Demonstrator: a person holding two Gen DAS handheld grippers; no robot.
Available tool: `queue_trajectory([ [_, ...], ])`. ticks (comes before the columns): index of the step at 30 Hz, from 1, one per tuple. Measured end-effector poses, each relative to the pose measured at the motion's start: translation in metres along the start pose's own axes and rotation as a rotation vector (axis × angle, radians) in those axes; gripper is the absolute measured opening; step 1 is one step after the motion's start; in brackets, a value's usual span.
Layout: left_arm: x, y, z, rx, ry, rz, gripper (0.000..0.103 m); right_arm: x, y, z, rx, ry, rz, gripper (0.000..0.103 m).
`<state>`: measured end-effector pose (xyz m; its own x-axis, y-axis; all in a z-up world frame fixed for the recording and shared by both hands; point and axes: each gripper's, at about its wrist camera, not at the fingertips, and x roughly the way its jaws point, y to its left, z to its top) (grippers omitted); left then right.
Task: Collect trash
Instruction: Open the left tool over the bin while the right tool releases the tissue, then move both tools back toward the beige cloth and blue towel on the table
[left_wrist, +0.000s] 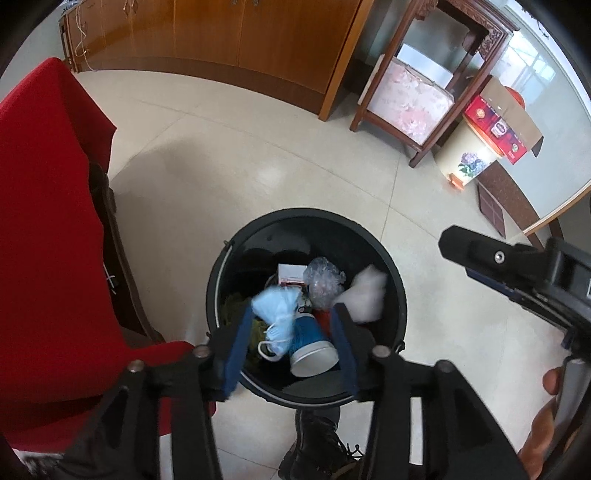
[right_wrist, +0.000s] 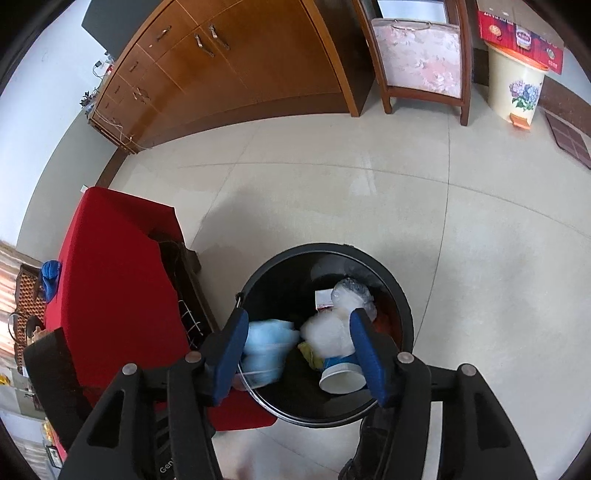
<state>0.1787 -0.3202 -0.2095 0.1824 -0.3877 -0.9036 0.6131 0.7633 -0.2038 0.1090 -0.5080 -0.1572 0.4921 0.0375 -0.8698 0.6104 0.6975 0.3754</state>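
A black round bin (left_wrist: 400, 295) (right_wrist: 404, 310) stands on the tiled floor below both grippers. My left gripper (left_wrist: 291, 312) hangs open over it, and a blurred light-blue face mask (left_wrist: 277, 314) (right_wrist: 269, 343) lies loose between its blue pads, gripped by neither. My right gripper (right_wrist: 299, 317) (left_wrist: 461, 258) is open too, with a blurred white wad (right_wrist: 328, 332) (left_wrist: 365, 295) just inside its right pad. Inside the bin lie a blue-and-white paper cup (left_wrist: 310, 343) (right_wrist: 341, 376), a clear plastic bag (left_wrist: 323, 282) (right_wrist: 351, 295) and a small white card.
Red-draped furniture (left_wrist: 48, 240) (right_wrist: 118, 277) crowds the bin's left side. Farther back stand a wooden cabinet (left_wrist: 240, 33), a floral-cushioned chair (left_wrist: 410, 99) and a cream pedal bin (left_wrist: 467, 155) with a red box on top. A black boot (left_wrist: 317, 446) stands near the bin's near rim.
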Motion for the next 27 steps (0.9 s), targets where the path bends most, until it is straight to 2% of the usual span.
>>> queue_trajectory([
  [6,-0.021,0.007,0.002,-0.009,-0.062,0.017,0.049,-0.008,0.005,0.001,-0.012,-0.038,-0.021,0.06],
  [13,-0.067,0.014,0.005,-0.009,-0.144,0.066,0.049,-0.023,0.027,-0.006,-0.086,-0.074,-0.062,0.06],
  [18,-0.1,0.032,0.003,-0.034,-0.203,0.093,0.049,-0.041,0.056,-0.022,-0.168,-0.112,-0.089,0.06],
  [27,-0.162,0.078,-0.016,-0.115,-0.297,0.184,0.055,-0.071,0.118,-0.054,-0.269,-0.151,-0.041,0.067],
])
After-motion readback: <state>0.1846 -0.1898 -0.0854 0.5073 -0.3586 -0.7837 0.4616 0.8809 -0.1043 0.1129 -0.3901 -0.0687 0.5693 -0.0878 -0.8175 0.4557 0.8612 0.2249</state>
